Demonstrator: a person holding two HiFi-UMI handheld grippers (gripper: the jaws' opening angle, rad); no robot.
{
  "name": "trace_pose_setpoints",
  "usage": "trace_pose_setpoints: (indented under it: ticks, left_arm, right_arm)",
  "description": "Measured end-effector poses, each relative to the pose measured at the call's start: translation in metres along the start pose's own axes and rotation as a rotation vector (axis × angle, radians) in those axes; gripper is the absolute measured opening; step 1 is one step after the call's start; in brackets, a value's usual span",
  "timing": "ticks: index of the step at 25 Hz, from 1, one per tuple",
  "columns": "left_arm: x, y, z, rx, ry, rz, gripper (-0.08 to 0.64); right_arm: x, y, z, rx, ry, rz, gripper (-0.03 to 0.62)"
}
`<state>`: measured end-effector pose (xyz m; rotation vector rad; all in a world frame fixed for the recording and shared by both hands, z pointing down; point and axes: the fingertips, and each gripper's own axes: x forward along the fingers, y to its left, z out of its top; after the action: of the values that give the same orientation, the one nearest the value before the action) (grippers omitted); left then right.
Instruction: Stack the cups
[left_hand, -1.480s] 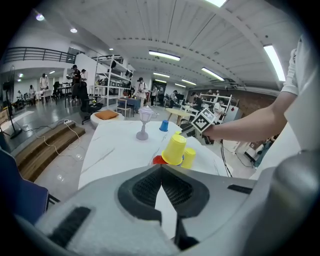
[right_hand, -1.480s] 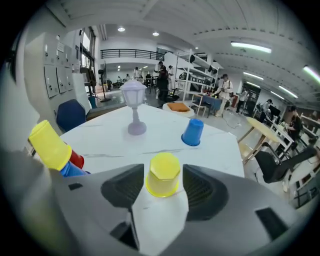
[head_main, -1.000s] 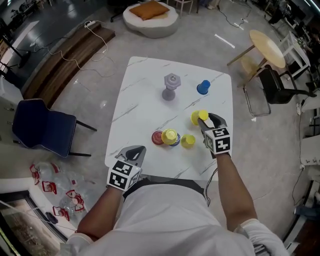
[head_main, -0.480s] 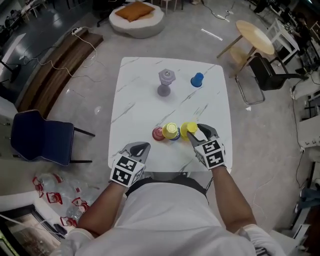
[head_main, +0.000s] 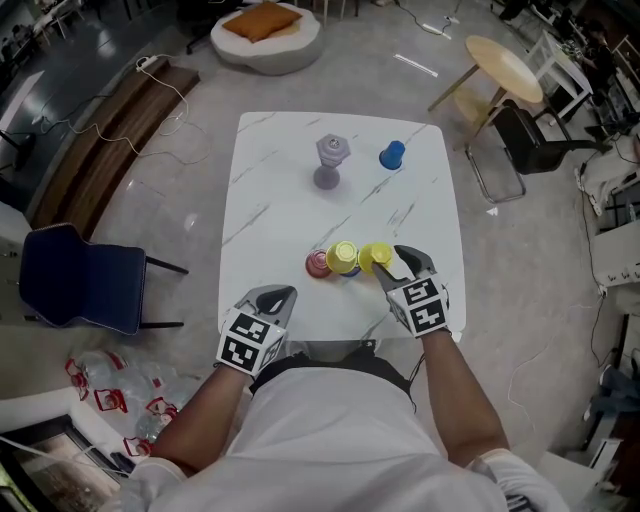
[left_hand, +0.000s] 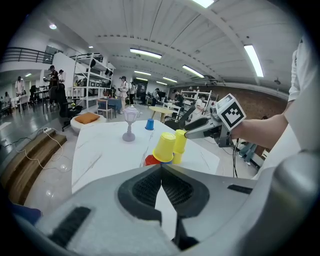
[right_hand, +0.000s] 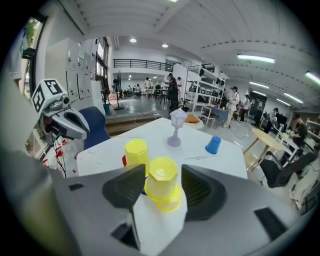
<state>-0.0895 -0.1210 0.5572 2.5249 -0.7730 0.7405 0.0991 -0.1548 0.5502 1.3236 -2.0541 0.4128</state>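
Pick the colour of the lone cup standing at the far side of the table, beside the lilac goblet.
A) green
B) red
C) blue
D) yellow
C: in the head view the blue cup stands just right of the lilac goblet, far from the other cups on the table.

White shirt (head_main: 340, 435), grey claws (head_main: 280, 295) (head_main: 393, 262), checkered marker cubes (head_main: 247, 346) (head_main: 424, 307)
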Motion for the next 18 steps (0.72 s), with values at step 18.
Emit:
trace_pose_setpoints:
  ticks: [18]
  left_arm:
    - [0.029,-0.014,0.025,-0.108,-0.026,0.167,0.008]
  right_arm:
    - [0.057,-0.155,0.016,0.068,-0.108,-0.007,0.135]
